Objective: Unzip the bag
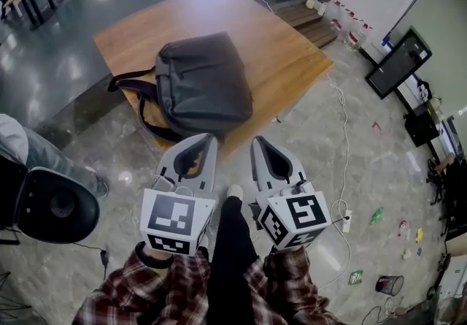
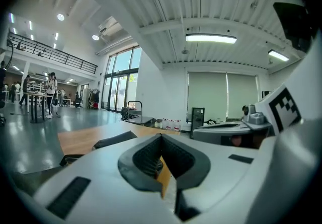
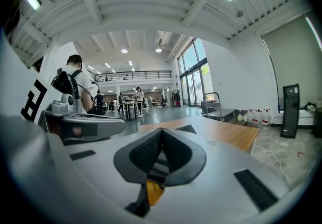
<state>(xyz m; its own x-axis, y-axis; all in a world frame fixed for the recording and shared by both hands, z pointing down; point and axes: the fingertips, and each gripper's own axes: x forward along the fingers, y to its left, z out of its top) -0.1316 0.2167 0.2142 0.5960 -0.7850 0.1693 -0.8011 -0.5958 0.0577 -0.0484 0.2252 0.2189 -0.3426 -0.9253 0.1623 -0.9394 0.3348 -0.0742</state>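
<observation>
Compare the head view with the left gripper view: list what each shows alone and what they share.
Head view only: the whole dark bag lying on the wooden table, its straps reaching past the table's edge, the person's plaid sleeves, and a cable on the floor.
Left gripper view only: the ceiling lights, tall windows and people standing far off.
Both: the table, at least part of the bag, and the left gripper and right gripper, held short of the bag. The left jaws are together on nothing.

The bag (image 1: 203, 84) zip is too small to see.
</observation>
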